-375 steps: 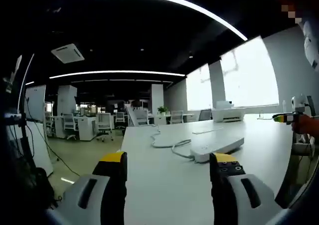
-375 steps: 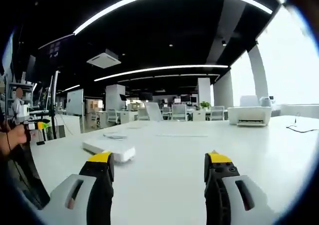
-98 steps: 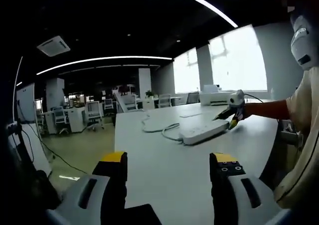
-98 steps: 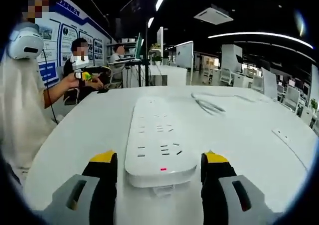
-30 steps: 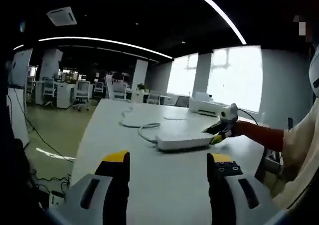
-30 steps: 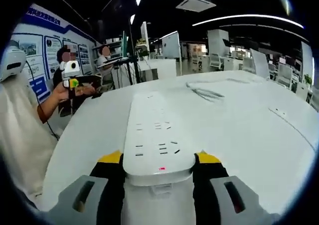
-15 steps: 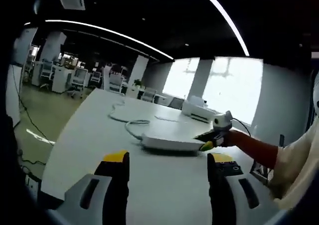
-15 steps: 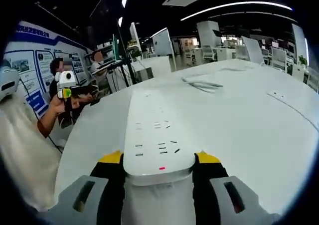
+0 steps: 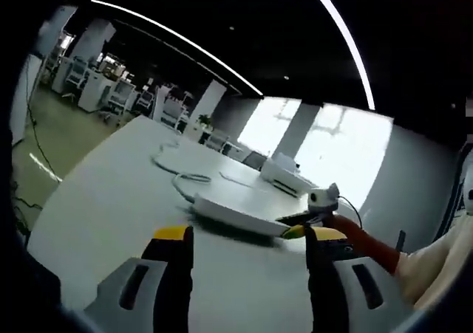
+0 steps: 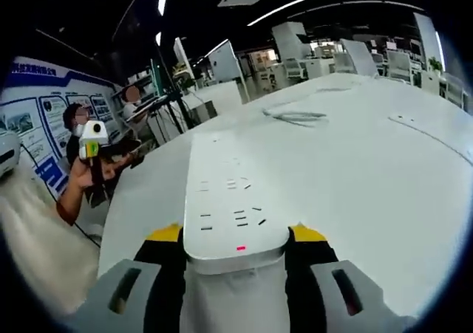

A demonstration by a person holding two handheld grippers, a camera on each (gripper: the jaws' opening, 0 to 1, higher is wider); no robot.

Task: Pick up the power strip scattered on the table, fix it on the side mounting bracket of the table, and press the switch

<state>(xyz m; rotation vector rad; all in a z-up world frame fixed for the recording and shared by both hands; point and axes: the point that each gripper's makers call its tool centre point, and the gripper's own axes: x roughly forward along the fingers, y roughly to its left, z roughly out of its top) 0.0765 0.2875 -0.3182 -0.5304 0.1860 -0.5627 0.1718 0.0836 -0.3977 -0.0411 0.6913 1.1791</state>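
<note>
The white power strip (image 10: 230, 193) runs away from me over the white table (image 10: 369, 178), a red light lit at its near end. My right gripper (image 10: 236, 234) is shut on that near end, one yellow-tipped jaw against each side. In the left gripper view the power strip (image 9: 235, 213) hangs slightly above the table (image 9: 96, 200) with a shadow under it, and the right gripper (image 9: 295, 228) grips its right end. Its white cable (image 9: 177, 176) trails off to the far left. My left gripper (image 9: 249, 237) stands open near the table, holding nothing. A hand holds the left gripper (image 10: 92, 147) at the left.
A white printer (image 9: 284, 176) stands at the table's far side by bright windows. A loose cable coil (image 10: 295, 115) and a flat white piece (image 10: 410, 120) lie further along the table. People sit by monitors (image 10: 133, 100) beyond the table's left edge.
The right jaws, open around the strip 3.3 s ago, are now shut on it. Over the last second the strip's held end has risen off the table; both cameras have tilted.
</note>
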